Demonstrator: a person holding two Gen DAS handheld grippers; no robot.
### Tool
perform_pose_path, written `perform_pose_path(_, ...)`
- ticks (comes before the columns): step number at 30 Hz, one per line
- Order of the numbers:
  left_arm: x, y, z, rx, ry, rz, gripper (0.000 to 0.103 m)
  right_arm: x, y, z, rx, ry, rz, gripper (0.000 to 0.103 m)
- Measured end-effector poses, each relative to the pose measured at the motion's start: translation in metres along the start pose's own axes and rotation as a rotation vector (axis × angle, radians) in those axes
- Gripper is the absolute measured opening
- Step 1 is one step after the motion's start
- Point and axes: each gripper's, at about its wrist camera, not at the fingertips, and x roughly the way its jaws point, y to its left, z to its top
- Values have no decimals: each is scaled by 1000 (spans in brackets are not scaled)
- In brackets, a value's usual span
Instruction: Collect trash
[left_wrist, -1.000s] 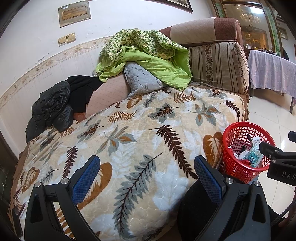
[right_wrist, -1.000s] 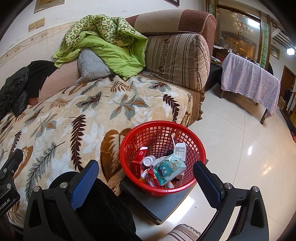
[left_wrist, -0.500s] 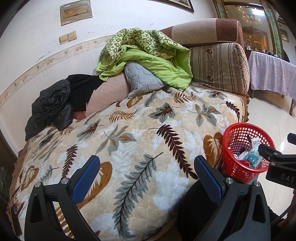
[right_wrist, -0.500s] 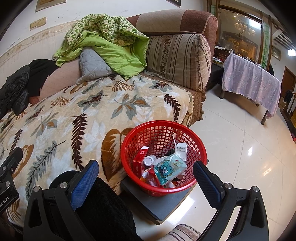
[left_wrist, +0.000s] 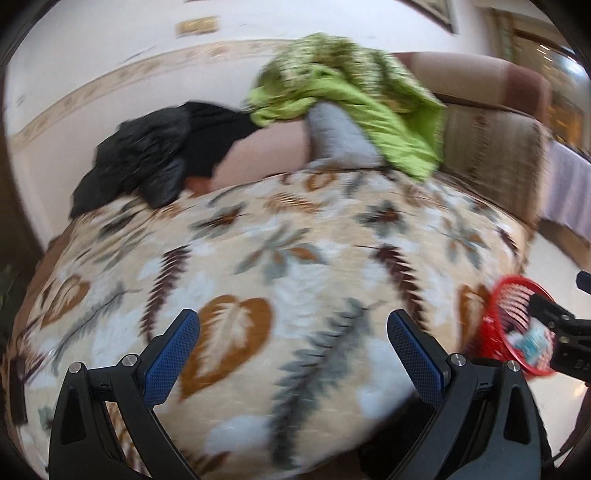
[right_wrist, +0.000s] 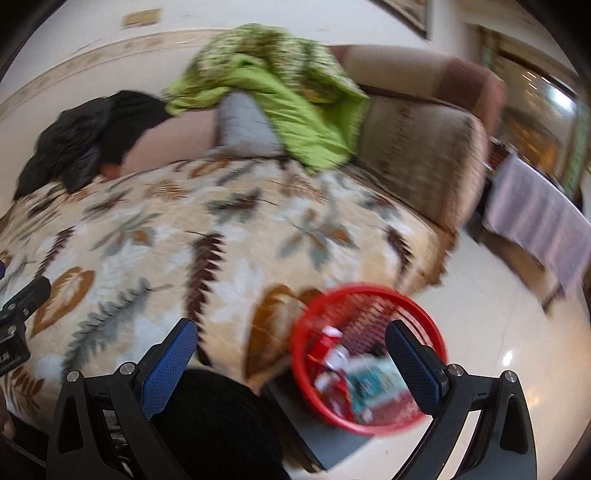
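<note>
A red mesh basket (right_wrist: 369, 354) holding several pieces of trash (right_wrist: 354, 373) stands on a dark flat stand (right_wrist: 306, 417) beside the sofa; it also shows at the right edge of the left wrist view (left_wrist: 517, 325). My right gripper (right_wrist: 291, 354) is open and empty just above the basket's left side. My left gripper (left_wrist: 293, 349) is open and empty over the leaf-patterned blanket (left_wrist: 280, 258). Both views are motion-blurred.
A green quilt (left_wrist: 351, 92), a grey pillow (left_wrist: 336, 136) and a black jacket (left_wrist: 147, 158) lie at the back of the sofa. A table with a lilac cloth (right_wrist: 535, 210) stands at right on the shiny tiled floor (right_wrist: 498, 332).
Both grippers have swung quickly to the left and tilted; the basket has shifted right and lower in both views. The grippers stay open and empty.
</note>
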Motion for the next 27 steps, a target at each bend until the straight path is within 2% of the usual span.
perform_pose_path(5, 34, 62, -2, -134, 103, 187, 101, 45, 64, 31, -119, 109, 153, 103)
perform_pose_path(8, 62, 100, -12, -224, 189, 281, 101, 83, 113, 40, -198, 174, 199, 103)
perform_pose_path(10, 77, 118, -18, -269, 235, 316, 101, 110, 145, 45, -243, 175, 194, 103)
perform_pose_path(11, 85, 125, -20, -281, 255, 316, 101, 121, 156, 46, -260, 180, 187, 103)
perform_pose_path(13, 107, 139, -24, -298, 309, 306, 101, 146, 178, 52, -266, 203, 229, 103)
perform_pose_path(17, 144, 161, -31, -361, 381, 227, 101, 192, 210, 64, -236, 226, 238, 103)
perform_pose_path(21, 169, 172, -27, -375, 387, 216, 101, 228, 223, 71, -163, 225, 206, 103)
perform_pose_path(23, 176, 178, -26, -370, 387, 220, 101, 244, 224, 72, -125, 279, 210, 103)
perform_pose_path(25, 183, 177, -27, -353, 396, 229, 103, 244, 219, 72, -73, 271, 219, 103)
perform_pose_path(27, 186, 176, -25, -335, 382, 242, 103, 240, 221, 69, -74, 258, 207, 103)
